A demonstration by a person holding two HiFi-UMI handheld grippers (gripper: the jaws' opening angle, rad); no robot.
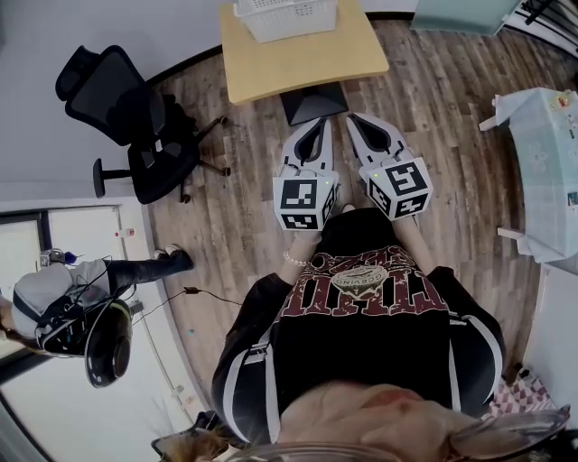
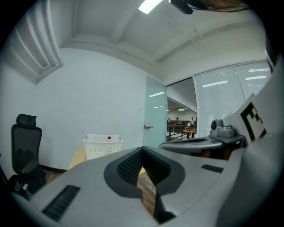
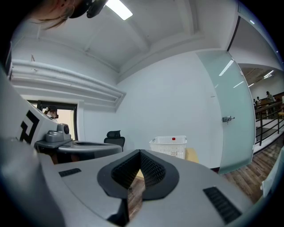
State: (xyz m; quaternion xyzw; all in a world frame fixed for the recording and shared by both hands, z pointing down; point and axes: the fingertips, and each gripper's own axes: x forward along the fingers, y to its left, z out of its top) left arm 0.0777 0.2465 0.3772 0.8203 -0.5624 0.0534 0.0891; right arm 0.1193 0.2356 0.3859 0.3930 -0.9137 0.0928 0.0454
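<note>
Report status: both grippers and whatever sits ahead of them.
Left gripper shut, empty. Right gripper shut, empty. White basket on wooden table ahead, neither gripper touching it. Office chair off left, apart from both.

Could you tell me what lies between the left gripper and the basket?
Head view: beyond the left gripper, a dark panel, then bare tabletop, then the basket.
</note>
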